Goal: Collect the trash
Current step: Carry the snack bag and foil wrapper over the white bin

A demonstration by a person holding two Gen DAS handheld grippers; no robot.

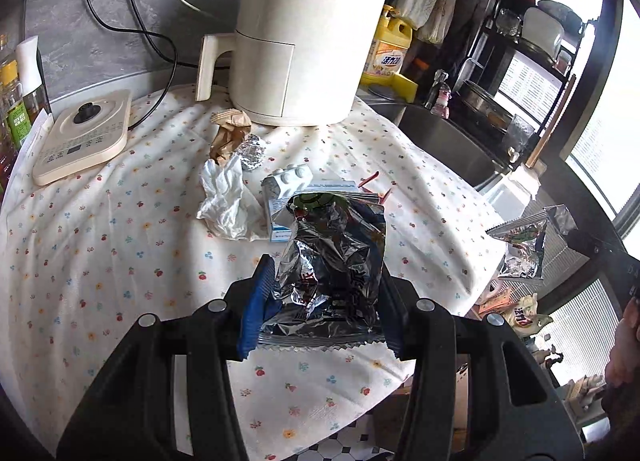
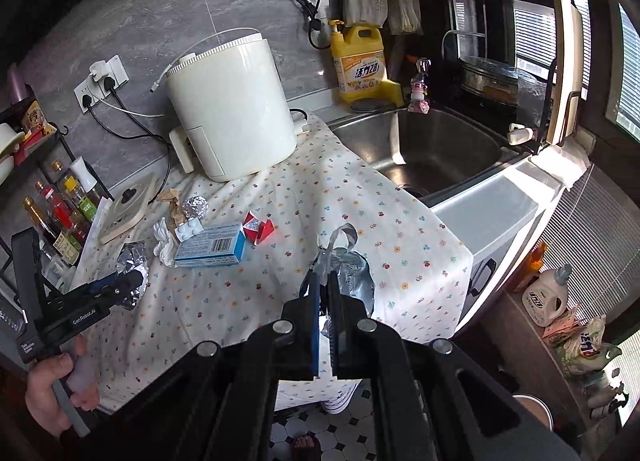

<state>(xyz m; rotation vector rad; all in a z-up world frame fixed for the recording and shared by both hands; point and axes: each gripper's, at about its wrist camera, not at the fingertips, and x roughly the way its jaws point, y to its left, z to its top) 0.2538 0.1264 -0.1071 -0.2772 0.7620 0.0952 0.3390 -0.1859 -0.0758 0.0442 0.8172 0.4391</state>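
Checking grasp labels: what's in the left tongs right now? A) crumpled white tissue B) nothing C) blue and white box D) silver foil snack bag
D: in the left wrist view the left tongs clamp the silver foil snack bag; tissue and box lie on the cloth.

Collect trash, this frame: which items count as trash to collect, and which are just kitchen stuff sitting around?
Trash:
- foil bag in left gripper
- torn wrapper in right gripper
- tissue
- brown paper
- foil ball
- blue box
- red scraps

Lying about:
- air fryer
- kettle base
- detergent
- sink
- sauce bottles
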